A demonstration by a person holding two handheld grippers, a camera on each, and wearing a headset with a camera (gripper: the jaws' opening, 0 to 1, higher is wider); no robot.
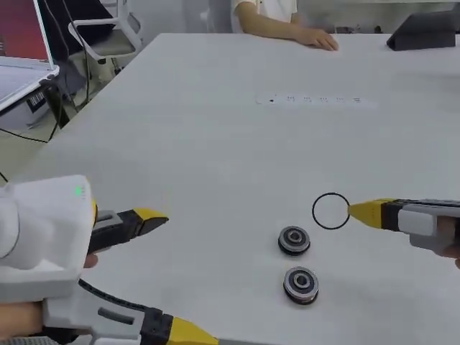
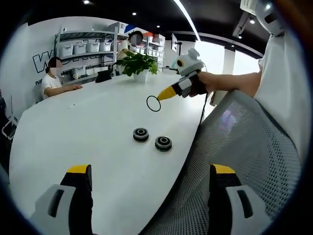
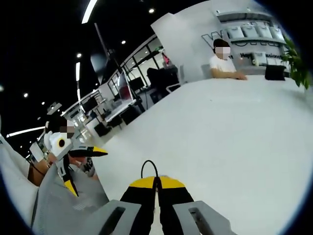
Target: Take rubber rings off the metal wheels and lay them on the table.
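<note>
Black rubber ring [image 1: 314, 210] pinched by right gripper [image 1: 351, 210], seemingly off table [image 1: 215, 144].

- Wide bare table [image 1: 215, 144] runs open to the far end.
- Far wheel [image 1: 294, 240] and near wheel [image 1: 300, 283] sit close together at front right, narrow gap between.
- A person's hand [image 1: 316, 39] and a dark object [image 1: 424, 32] rest at the far end.
- Mesh chair back [image 2: 234, 161] crowds the table edge beside the left gripper [image 2: 150, 169].
</note>
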